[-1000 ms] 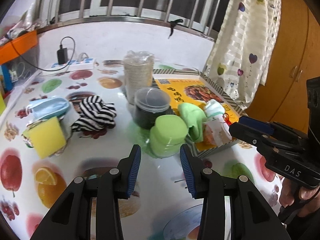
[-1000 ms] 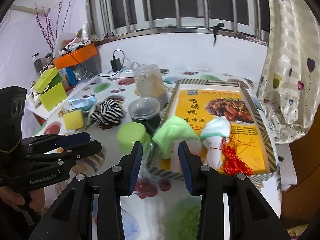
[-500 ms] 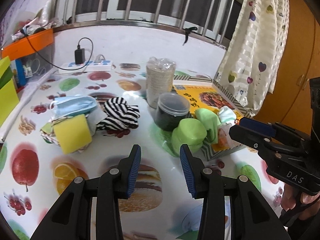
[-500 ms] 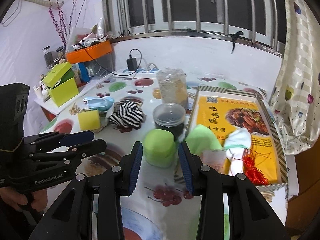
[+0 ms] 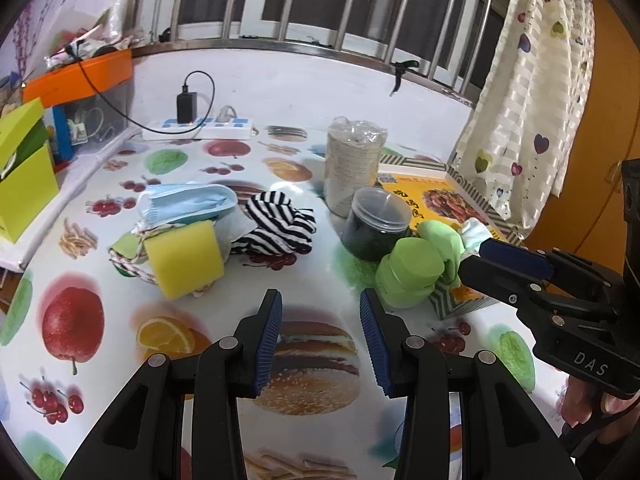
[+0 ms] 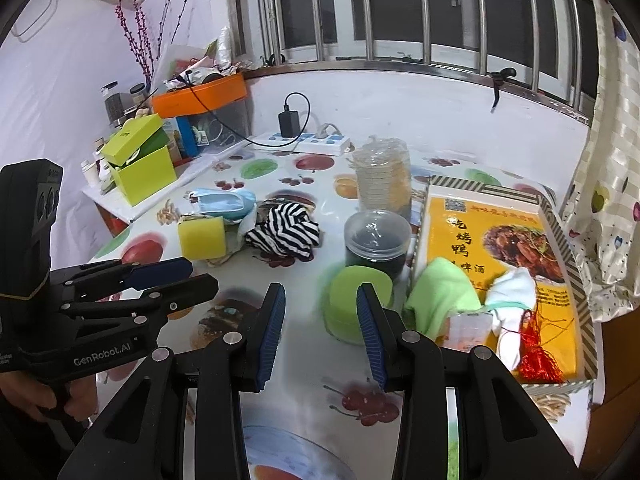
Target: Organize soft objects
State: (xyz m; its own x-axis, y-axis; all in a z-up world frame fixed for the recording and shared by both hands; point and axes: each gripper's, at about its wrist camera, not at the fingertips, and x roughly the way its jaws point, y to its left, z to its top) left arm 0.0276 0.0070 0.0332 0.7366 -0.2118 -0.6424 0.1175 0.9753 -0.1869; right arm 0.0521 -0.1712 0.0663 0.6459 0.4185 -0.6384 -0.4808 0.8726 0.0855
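Yellow sponge (image 5: 183, 257) lies on the fruit-print table (image 5: 100, 208) beside the striped cloth (image 5: 280, 226) and blue mask (image 5: 188, 202), ahead and left of the left gripper (image 5: 320, 308), well apart; left gripper and right gripper (image 6: 320, 304) both part-open, empty.
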